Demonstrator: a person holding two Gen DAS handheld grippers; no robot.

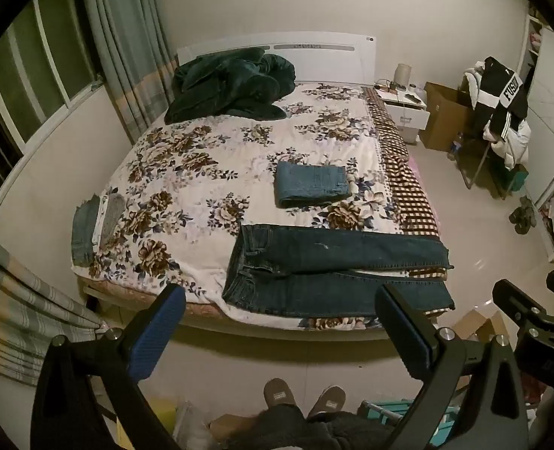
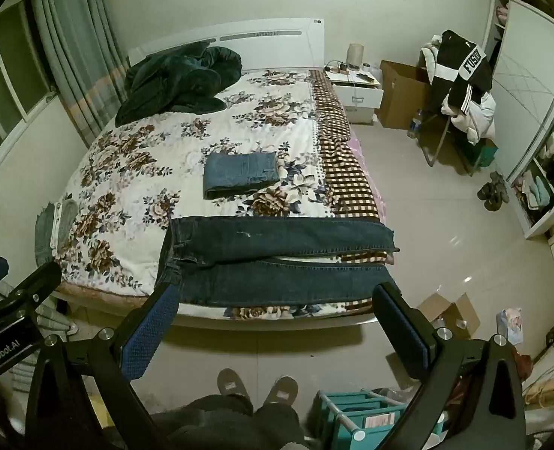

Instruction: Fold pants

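- Dark jeans [image 1: 337, 266] are laid flat across the bed's [image 1: 186, 157] near edge, lower centre of frame; waistband at left, legs run to the right, hems past the bed's right side.
- Left gripper [image 1: 280, 333] is held wide apart w/ nothing between the pads, above the floor, short of the bed.
- Right gripper [image 2: 277, 332] is likewise spread wide, nothing gripped.
- Folded lighter jeans [image 1: 310, 184] are seen mid-bed, apart from the dark pair.
- Dark green blanket [image 1: 231, 84] is heaped by the headboard, upper left.
- Slippers [image 2: 258, 384] are seen at bottom centre.
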